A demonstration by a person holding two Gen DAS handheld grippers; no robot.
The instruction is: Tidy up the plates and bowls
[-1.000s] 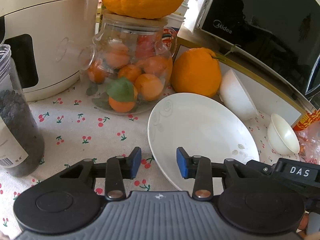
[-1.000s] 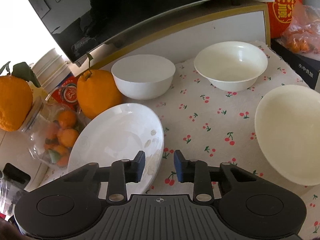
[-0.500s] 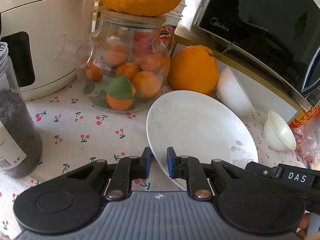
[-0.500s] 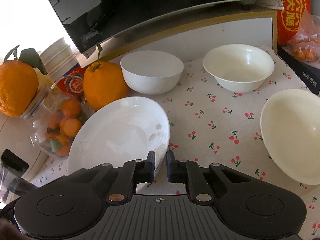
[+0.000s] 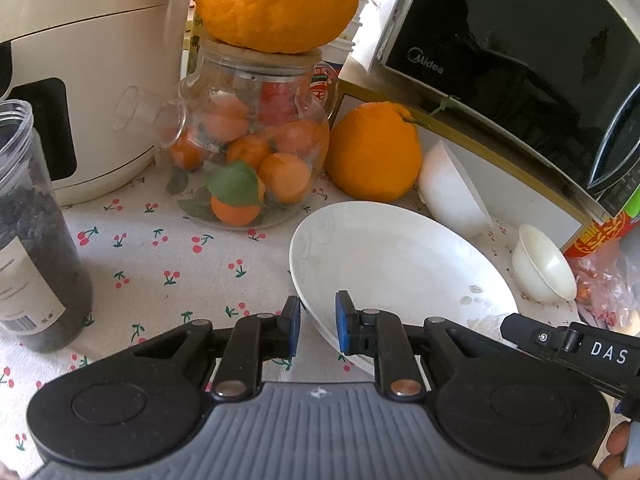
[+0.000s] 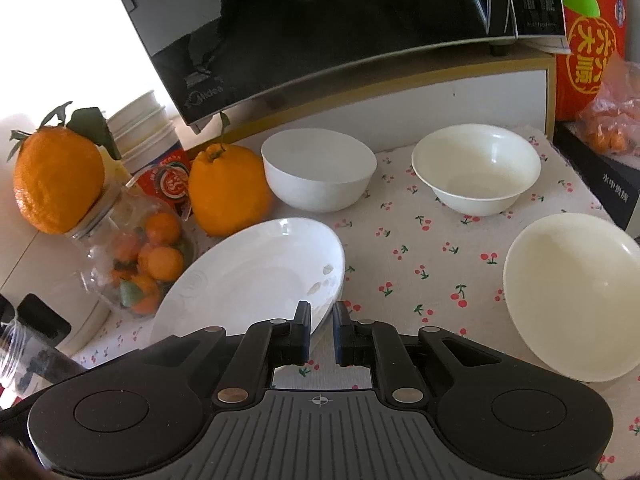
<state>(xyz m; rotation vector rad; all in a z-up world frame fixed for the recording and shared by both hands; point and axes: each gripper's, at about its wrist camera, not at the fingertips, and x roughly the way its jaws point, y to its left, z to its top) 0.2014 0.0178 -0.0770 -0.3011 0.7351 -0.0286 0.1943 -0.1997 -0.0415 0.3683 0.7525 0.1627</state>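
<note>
While the white oval plate (image 6: 256, 276) lies tilted on the cherry-print cloth (image 6: 420, 256), both grippers clamp its near rim: the left gripper (image 5: 318, 322) and the right gripper (image 6: 321, 330) each have the jaws closed on it. The plate is empty and glossy; its long axis runs toward the glass jar (image 5: 248, 140) full of small oranges. Three round empty bowls (image 6: 476, 168) stand to the right.

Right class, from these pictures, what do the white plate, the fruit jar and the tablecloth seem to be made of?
White plate: likely glazed ceramic, since it is glossy with highlights and faint relief swirls.
Fruit jar: clear glass or plastic, because the oranges show through it; which one is unclear.
Tablecloth: probably matte woven fabric with a cherry print.
</note>
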